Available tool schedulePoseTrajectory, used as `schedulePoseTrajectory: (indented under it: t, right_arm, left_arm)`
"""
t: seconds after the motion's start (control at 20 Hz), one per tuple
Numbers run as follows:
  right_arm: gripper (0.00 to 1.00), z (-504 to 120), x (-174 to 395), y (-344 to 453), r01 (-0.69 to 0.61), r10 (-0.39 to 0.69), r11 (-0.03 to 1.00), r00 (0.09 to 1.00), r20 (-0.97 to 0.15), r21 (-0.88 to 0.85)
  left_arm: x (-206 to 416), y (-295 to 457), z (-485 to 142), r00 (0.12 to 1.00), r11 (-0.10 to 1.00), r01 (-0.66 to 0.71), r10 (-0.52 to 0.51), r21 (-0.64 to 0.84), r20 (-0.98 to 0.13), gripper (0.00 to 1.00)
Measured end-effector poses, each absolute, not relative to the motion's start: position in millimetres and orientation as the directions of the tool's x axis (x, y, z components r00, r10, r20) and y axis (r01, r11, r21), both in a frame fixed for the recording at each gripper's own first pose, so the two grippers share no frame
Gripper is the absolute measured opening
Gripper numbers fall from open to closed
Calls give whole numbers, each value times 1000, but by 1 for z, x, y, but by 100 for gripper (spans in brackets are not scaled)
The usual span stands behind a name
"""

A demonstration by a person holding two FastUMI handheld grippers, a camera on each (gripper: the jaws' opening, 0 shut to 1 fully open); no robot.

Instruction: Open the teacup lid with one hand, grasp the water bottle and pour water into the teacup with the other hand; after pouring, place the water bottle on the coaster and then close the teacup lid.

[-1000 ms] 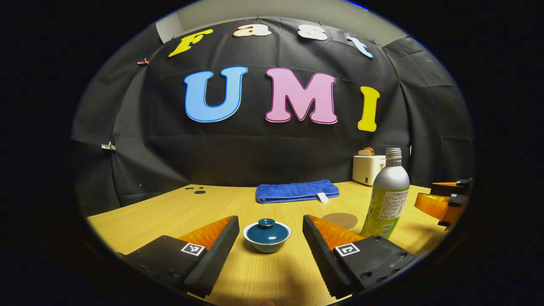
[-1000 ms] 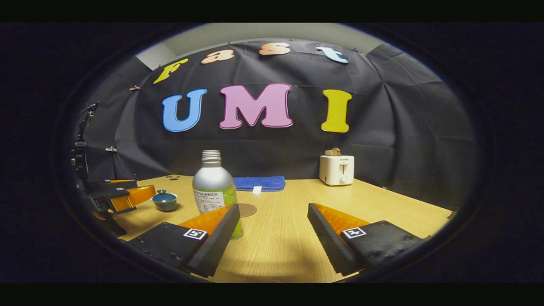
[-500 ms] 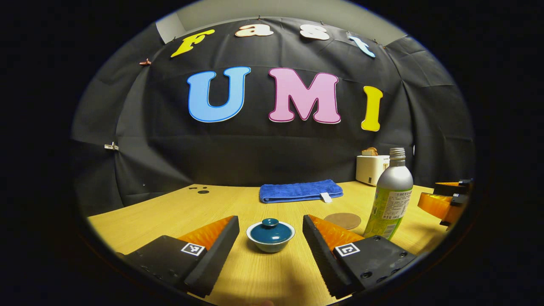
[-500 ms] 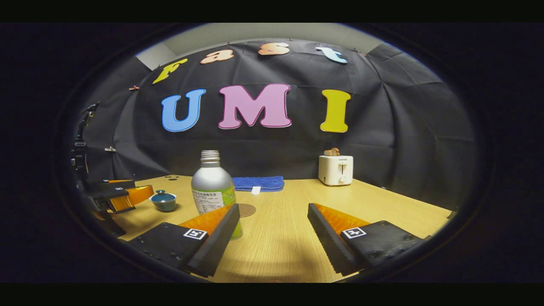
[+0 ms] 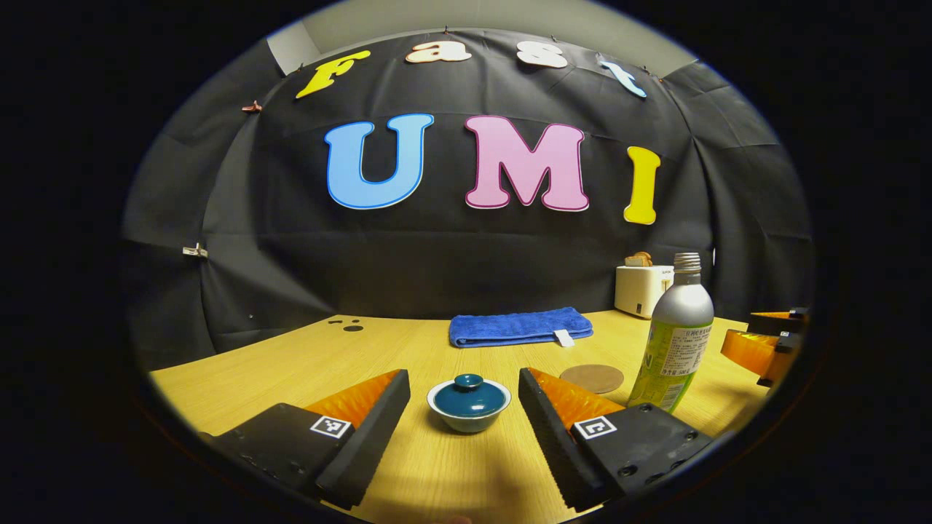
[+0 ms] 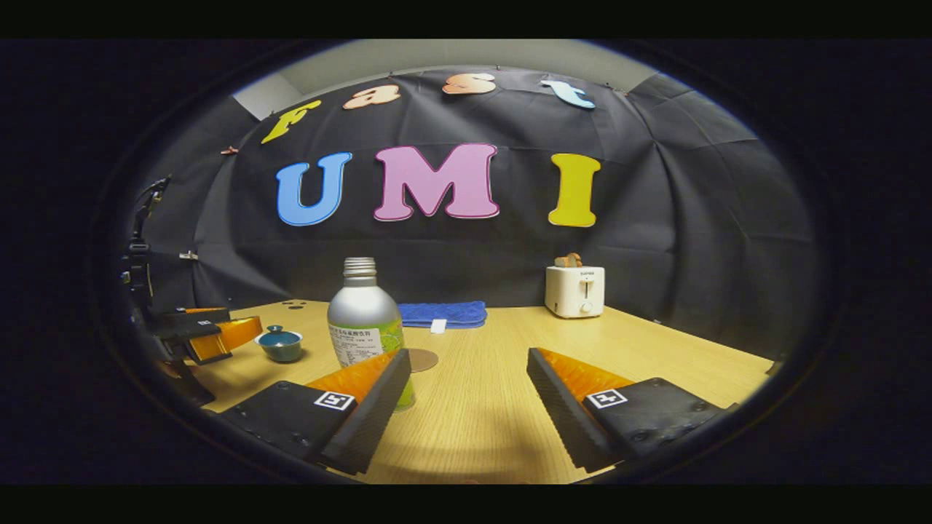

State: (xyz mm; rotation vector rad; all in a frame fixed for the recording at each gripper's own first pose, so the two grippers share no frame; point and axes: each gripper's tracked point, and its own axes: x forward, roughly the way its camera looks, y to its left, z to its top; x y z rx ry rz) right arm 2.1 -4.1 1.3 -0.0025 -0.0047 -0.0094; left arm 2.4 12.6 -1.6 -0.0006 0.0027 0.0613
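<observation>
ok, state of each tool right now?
Left tool: open, holding nothing, the lidded teacup ahead between its fingers.
Right tool: open, holding nothing, the water bottle just beyond its left finger.

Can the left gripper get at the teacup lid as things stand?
Probably yes. The left gripper is open, and the teacup lid sits on the teacup straight ahead between its fingers, with bare table between.

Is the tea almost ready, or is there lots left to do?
Nothing is done yet. The lid sits on the teacup. The left gripper has its jaws open on either side of it, not touching. The water bottle stands ungrasped; the right gripper is open beside it. Lifting, pouring, setting it on the coaster and closing all remain.
</observation>
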Motion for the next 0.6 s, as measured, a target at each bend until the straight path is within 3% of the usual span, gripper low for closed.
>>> schedulePoseTrajectory:
  t: [0.3,0.35,0.4,0.6]
  right_arm:
    - [99,1,2,-4,9,-9,1000,1000,6,-2]
    - [99,1,2,-4,9,-9,1000,1000,6,-2]
    - [99,1,2,-3,9,-9,1000,1000,6,-2]
    - [99,1,2,-3,7,-7,1000,1000,7,-2]
  left_arm:
    - [18,16,-4,999,999,-40,40,1,-14,96]
    - [23,17,-4,999,999,-35,35,3,-22,92]
    - [28,15,-6,999,1000,-27,27,7,-32,95]
    - [45,8,-14,996,999,25,-21,45,-84,95]
